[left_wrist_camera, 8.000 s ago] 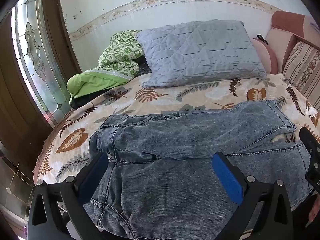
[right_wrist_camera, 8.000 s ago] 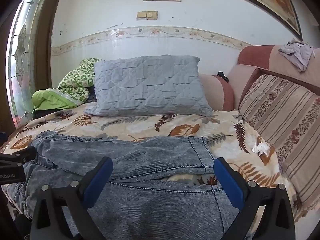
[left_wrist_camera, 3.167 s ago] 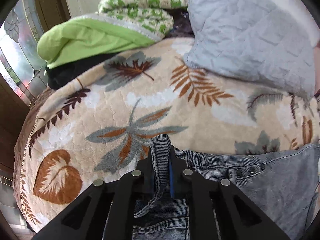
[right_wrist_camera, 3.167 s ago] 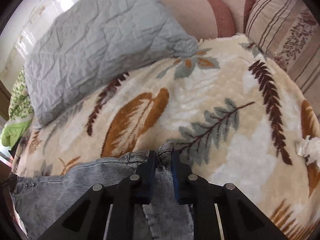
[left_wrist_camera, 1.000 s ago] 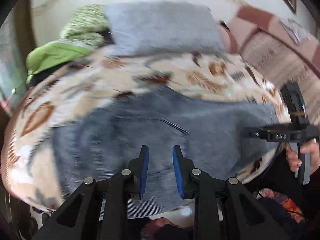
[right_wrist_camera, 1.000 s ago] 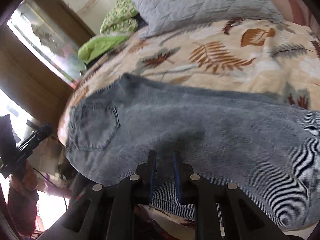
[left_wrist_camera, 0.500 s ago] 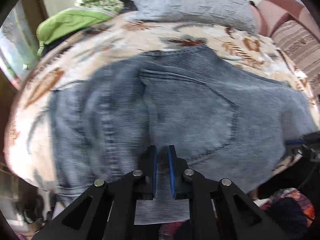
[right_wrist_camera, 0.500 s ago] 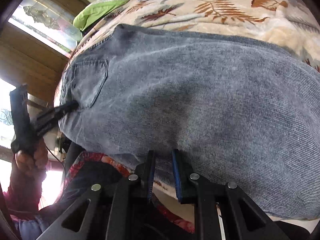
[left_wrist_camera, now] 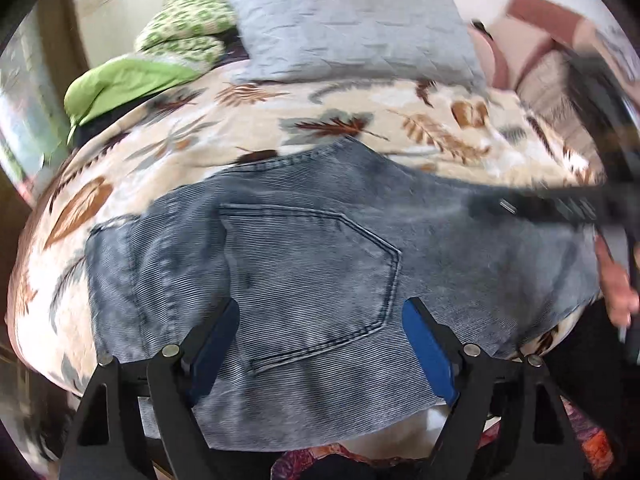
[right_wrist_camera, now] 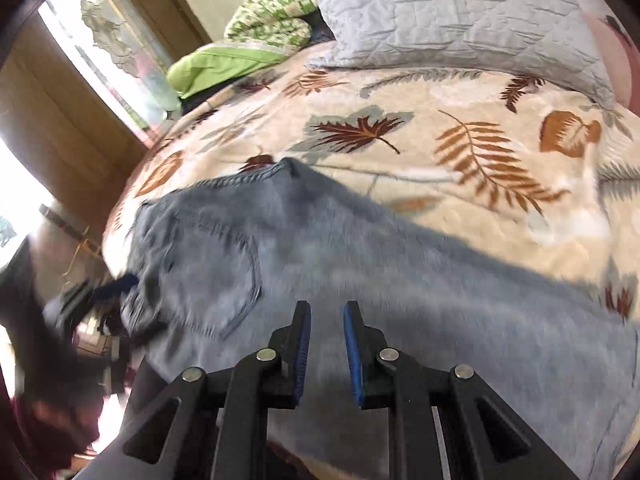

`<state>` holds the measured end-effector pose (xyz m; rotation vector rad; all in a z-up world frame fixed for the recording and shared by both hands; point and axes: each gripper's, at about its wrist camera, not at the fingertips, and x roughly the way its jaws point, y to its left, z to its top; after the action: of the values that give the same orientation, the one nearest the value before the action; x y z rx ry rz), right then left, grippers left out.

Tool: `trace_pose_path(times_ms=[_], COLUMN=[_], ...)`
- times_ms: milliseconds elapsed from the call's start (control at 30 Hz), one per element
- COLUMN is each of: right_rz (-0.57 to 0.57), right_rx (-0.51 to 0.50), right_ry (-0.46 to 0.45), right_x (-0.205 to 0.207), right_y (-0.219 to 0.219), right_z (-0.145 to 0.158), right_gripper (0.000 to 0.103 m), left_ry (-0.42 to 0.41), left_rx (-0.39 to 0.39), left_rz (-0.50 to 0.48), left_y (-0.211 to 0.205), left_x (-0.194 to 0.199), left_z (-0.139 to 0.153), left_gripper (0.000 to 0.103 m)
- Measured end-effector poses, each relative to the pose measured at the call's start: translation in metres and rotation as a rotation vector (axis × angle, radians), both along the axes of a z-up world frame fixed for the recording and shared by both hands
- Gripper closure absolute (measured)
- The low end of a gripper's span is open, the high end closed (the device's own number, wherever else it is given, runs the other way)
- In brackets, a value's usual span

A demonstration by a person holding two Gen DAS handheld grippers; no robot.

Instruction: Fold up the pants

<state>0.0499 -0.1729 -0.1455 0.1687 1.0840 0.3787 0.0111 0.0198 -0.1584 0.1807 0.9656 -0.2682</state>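
Grey-blue denim pants (left_wrist_camera: 312, 272) lie folded lengthwise across the near half of the leaf-print bed, back pocket up, waist to the left. My left gripper (left_wrist_camera: 320, 344) is open wide and empty, just above the pocket near the bed's front edge. My right gripper (right_wrist_camera: 326, 344) hovers over the pants (right_wrist_camera: 360, 280) with its jaws a little apart and nothing between them. It also shows blurred at the right of the left wrist view (left_wrist_camera: 560, 204).
A grey quilted pillow (left_wrist_camera: 352, 28) and a green folded blanket (left_wrist_camera: 132, 80) lie at the back of the leaf-print bedspread (left_wrist_camera: 360, 132). A striped cushion (left_wrist_camera: 548, 80) is at the far right. A window and wooden frame (right_wrist_camera: 100, 52) stand to the left.
Both grippers have let go of the pants and pulled back. The left jaws have opened wide; the right jaws have parted slightly. The pants now lie flat on the bed.
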Motion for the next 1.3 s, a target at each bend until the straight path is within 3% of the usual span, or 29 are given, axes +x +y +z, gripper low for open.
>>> trace_pose_path(times_ms=[233, 433, 600, 700, 833, 1033, 1300], right_rz=[-0.031, -0.045, -0.061, -0.075, -0.092, -0.048, 0.024], right_rx=[-0.039, -0.019, -0.069, -0.042, -0.070, -0.009, -0.035], right_ry=[0.103, 0.078, 0.006, 0.016, -0.053, -0.125, -0.068], right_x=[0.054, 0.071, 0.085, 0.089, 0.074, 0.059, 0.067], right_y=[0.027, 0.026, 0.032, 0.027, 0.024, 0.032, 0.082], right_z=[-0.043, -0.053, -0.057, -0.054, -0.041, -0.012, -0.024], right_gripper=[0.083, 0.083, 0.083, 0.083, 0.083, 0.083, 0.083], left_ry=[0.086, 0.078, 0.064, 0.067, 0.038, -0.005, -0.040], left_rx=[0.071, 0.099, 0.140, 0.149, 0.129, 0.164, 0.191], left_rz=[0.074, 0.089, 0.088, 0.084, 0.112, 0.169, 0.277], left_y=[-0.004, -0.005, -0.010, -0.008, 0.000, 0.024, 0.065], left_x=[0.021, 0.025, 0.023, 0.022, 0.017, 0.016, 0.026], left_z=[-0.031, -0.040, -0.045, -0.044, -0.032, -0.019, -0.010], left_gripper=[0.019, 0.017, 0.014, 0.014, 0.014, 0.014, 0.014])
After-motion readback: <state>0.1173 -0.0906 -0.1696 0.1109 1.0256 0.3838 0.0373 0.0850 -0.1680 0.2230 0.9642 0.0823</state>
